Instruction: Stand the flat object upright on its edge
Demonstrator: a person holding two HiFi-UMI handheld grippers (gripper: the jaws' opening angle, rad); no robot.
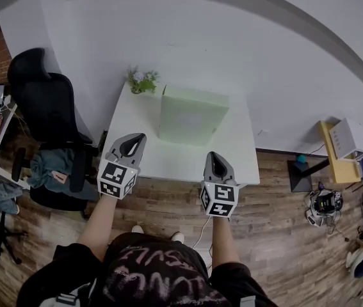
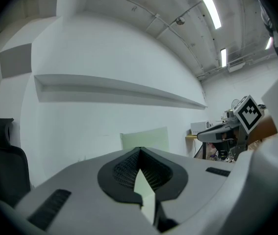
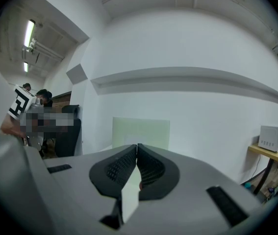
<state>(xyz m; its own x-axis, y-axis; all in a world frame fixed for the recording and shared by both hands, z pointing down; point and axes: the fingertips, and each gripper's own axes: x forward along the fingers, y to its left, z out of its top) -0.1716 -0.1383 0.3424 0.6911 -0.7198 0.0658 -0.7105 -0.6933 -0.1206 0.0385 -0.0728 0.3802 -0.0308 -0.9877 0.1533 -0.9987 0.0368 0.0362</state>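
chair of black padded upholstery (image 1: 47,104) stands at the far left, off the left side of the white rectangular counter (image 1: 168,160). the left tongs (image 1: 132,143) (image 2: 139,149) hover over the counter's front-left edge, pointing level toward the wall. their jaws are pressed together tip to tip with nothing between them, and they touch nothing. a small green potted plant (image 1: 143,80) sits at the back-left corner. just right of it, toward the rear middle of the counter, the pale green flat cardboard box (image 1: 193,115) (image 2: 145,139) (image 3: 140,132) already stands upright on one edge, its broad face turned to the person, well apart from both tongs. by my reading the standing-up step is finished, and this moment is for checking that the box holds. the next move calls only for keeping clear of it, since a nudge to that broad face could tip it flat. the right tongs (image 1: 215,162) (image 3: 137,145) hang over the front-right edge, jaws likewise closed and empty. far right, a yellow side table (image 1: 335,157) carries a white boxy appliance (image 1: 347,137).
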